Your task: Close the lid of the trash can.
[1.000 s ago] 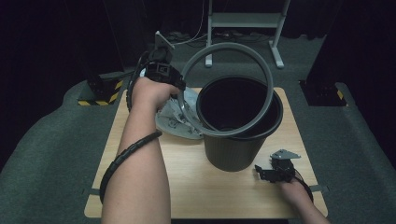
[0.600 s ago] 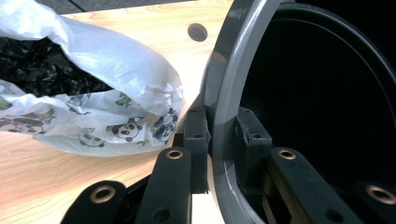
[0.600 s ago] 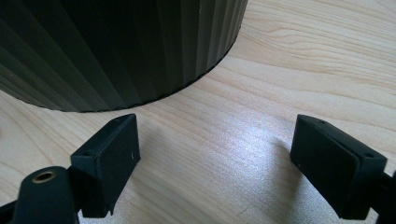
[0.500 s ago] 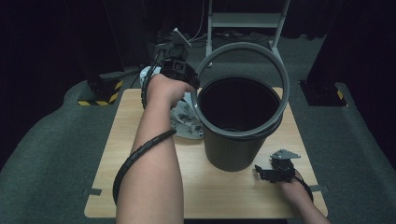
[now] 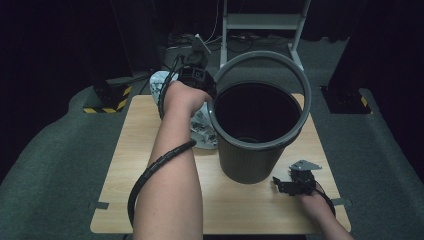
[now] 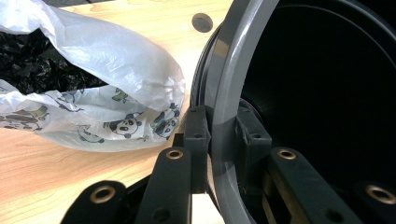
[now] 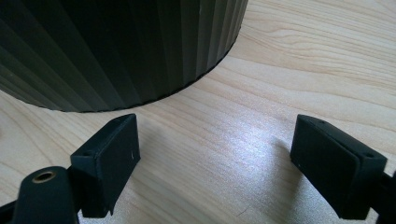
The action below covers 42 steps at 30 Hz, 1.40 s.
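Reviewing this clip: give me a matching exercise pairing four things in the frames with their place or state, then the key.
Things:
1. grey ring
2. left gripper
3. right gripper
4. panda-print bag

Places or states:
A. open, low over the table near the bin's base
B. lying on the table beside the bin
C. lifted and tilted above the black bin
D. shut on the ring's edge

Pairs: 1-C, 2-D, 3-A, 4-B
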Available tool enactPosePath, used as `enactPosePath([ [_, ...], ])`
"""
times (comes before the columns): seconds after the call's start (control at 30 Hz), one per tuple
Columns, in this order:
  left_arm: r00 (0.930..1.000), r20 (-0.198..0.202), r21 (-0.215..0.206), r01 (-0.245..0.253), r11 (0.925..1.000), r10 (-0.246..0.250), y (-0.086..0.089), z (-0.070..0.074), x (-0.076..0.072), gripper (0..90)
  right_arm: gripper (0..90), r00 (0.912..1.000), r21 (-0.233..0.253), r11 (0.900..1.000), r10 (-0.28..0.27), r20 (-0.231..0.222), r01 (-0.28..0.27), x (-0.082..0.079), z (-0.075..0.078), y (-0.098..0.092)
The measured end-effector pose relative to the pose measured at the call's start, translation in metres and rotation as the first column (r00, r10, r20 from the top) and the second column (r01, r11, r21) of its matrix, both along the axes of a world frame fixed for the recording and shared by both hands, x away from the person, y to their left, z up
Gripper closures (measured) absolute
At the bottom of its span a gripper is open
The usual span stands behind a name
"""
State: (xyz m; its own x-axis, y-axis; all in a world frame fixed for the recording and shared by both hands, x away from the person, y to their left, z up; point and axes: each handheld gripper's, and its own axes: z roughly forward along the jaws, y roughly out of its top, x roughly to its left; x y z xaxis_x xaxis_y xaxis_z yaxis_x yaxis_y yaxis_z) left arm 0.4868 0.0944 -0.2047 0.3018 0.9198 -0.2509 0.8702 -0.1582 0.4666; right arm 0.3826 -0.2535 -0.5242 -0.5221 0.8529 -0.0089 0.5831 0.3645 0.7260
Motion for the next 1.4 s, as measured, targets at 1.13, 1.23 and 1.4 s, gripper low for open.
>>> enactPosePath([
  [1.13,0.9994,-0.027,0.075,0.025,0.9968,-0.023,-0.010,-0.029,0.006,71.9,15.3,1.0000,-0.002,1.000,0.006,-0.001,-0.006,0.001,0.000,0.000],
  [1.23,0.9993,-0.025,0.074,0.028,0.9969,-0.026,-0.009,-0.029,0.006,71.7,15.3,1.0000,-0.002,1.000,0.006,-0.001,-0.006,0.001,0.000,0.000],
  [1.4,0.9994,-0.010,0.082,0.034,0.9961,-0.033,-0.009,-0.026,0.005,70.4,15.3,1.0000,-0.002,1.000,0.006,-0.001,-0.006,0.002,0.000,0.000],
])
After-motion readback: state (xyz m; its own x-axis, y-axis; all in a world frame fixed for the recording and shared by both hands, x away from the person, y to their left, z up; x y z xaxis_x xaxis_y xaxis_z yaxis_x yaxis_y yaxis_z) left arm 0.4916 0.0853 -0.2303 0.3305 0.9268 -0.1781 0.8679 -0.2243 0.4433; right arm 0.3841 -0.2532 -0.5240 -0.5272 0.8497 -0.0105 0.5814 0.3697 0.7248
